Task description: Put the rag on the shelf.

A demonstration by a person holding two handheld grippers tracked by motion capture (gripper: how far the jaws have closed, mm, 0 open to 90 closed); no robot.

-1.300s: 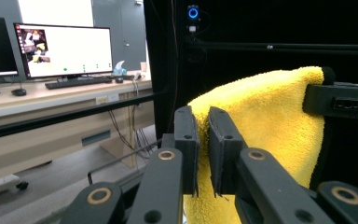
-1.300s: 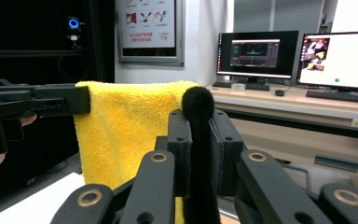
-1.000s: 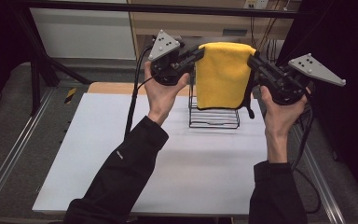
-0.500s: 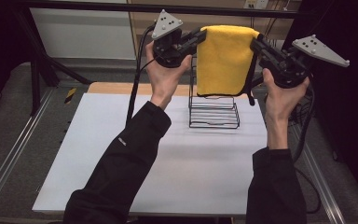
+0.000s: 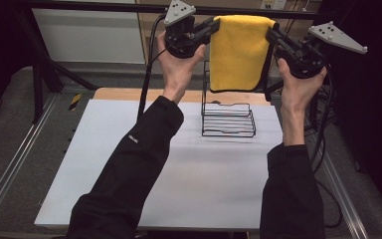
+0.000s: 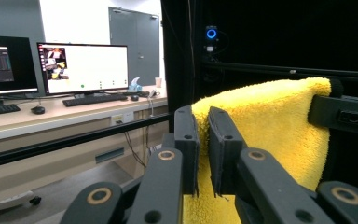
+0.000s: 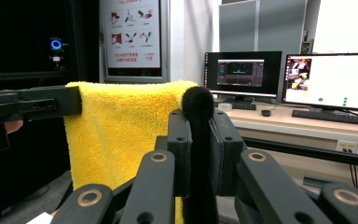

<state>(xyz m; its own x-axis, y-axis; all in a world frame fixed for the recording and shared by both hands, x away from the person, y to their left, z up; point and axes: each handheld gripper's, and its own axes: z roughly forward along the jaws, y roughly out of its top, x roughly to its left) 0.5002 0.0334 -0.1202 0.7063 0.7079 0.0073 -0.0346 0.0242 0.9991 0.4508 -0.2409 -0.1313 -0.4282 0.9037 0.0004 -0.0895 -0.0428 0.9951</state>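
Above white table [image 5: 179, 169], both grippers' jaws clamp yellow towel [image 5: 238, 50] corners; its length hangs downward.

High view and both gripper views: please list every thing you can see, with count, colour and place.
towel: 1, yellow, held up in the air above the rack, hanging folded
wire rack: 1, black, far side of the table
table: 1, white top with a wooden far edge
monitors: 2, lit, on a desk in the background
keyboard: 1, dark, below the monitors
poster: 1, white with red, on the wall
left tongs: 1, black, shut on the towel's left top edge
right tongs: 1, black, shut on its right top edge
sleeves: 2, black
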